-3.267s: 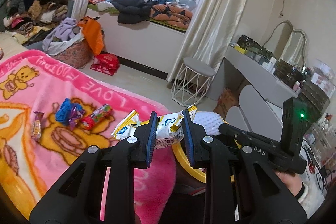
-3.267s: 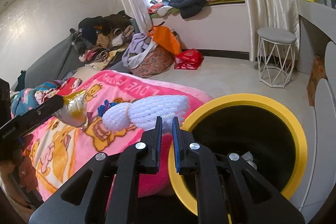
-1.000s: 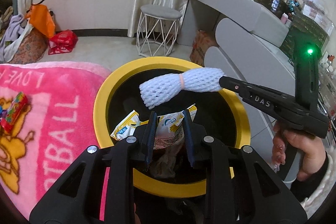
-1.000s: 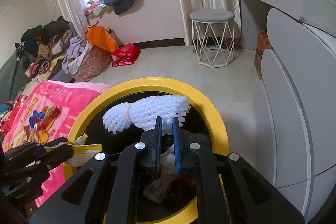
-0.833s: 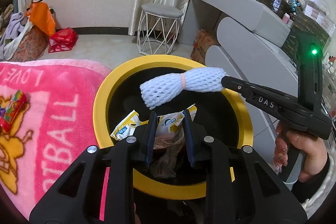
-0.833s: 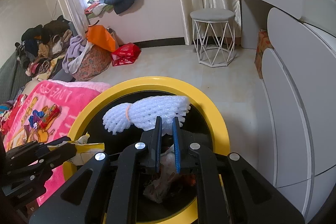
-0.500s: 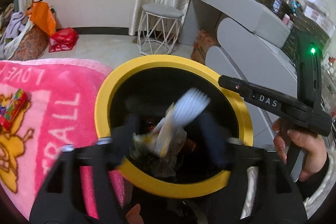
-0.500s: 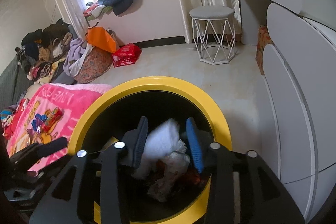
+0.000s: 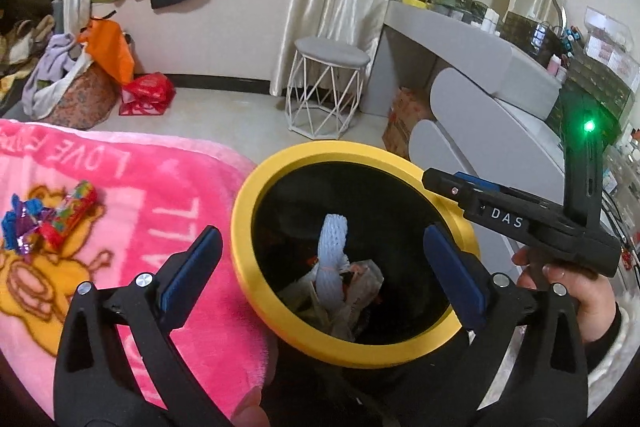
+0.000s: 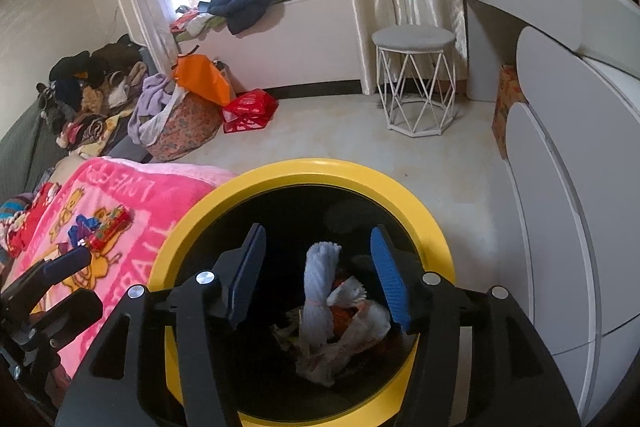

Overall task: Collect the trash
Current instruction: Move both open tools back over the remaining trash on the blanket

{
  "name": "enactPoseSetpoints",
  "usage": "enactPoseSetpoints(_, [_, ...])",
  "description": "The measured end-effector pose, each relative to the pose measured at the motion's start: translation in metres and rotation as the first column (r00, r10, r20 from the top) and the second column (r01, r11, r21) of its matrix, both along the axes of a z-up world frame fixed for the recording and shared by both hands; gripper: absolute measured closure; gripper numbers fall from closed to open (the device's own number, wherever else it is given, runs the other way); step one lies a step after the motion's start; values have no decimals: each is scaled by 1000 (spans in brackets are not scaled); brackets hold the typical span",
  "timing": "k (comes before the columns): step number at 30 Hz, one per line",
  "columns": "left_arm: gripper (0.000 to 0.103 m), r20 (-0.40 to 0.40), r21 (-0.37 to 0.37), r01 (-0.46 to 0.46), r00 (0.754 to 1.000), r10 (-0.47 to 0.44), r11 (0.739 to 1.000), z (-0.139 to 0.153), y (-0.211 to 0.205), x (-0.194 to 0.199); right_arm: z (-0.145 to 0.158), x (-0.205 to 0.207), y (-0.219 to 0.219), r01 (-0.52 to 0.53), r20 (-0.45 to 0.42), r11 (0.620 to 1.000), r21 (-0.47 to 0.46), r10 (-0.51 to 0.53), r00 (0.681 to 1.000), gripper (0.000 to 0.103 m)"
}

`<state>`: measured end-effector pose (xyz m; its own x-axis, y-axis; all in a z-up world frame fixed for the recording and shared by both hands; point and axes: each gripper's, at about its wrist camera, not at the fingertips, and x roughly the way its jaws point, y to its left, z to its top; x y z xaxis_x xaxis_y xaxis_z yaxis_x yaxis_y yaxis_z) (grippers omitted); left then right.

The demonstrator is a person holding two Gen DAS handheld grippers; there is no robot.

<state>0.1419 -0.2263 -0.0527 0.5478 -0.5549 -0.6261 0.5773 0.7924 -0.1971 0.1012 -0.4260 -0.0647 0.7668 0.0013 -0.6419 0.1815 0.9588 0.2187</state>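
Right now the biggest thing by the bin [image 9: 280, 323] is the bed, covered with a pink blanket [image 9: 120, 195] that butts against the bin's left side. Beyond the bin, across the floor, stands a white wire stool [image 9: 330, 91] with a grey seat, and to the bin's right runs a grey vanity [image 9: 472, 55] cluttered with bottles and boxes. Farther left of the bin, past the bed corner, a laundry basket [image 10: 184, 127] sits beside a red bag [image 10: 250, 109].

The bin itself is black inside with a yellow rim, and both grippers hang over its mouth. The left gripper [image 9: 320, 267] has its blue-padded fingers [image 9: 192, 267] spread wide, empty, one over the blanket edge and the other over the bin's right rim. The right gripper [image 10: 320, 275] also has its fingers [image 10: 390, 279] spread wide and holds nothing; in the left wrist view it reaches in over the bin's right rim, held by a hand [image 9: 568, 291].

Down inside the bin, a white foam net [image 9: 332, 259] stands roughly upright among crumpled wrappers [image 10: 356, 327]. Left of the bin, on the blanket, a red candy wrapper [image 9: 74, 205] and a blue wrapper [image 9: 22, 219] lie just beside each other, well apart from the rim.
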Motion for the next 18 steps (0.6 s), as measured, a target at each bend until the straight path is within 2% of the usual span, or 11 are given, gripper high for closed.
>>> enactPoseSetpoints(9, [10,57,-17,-84,995,85,996,19,28,-10,23,-5,23,-60,48,998,-19,61,997,46])
enactPoseSetpoints(18, [10,114,-37,-166,979,169,985,37,64,-20,44,-10,55,-143,95,989,-31,145,985,43])
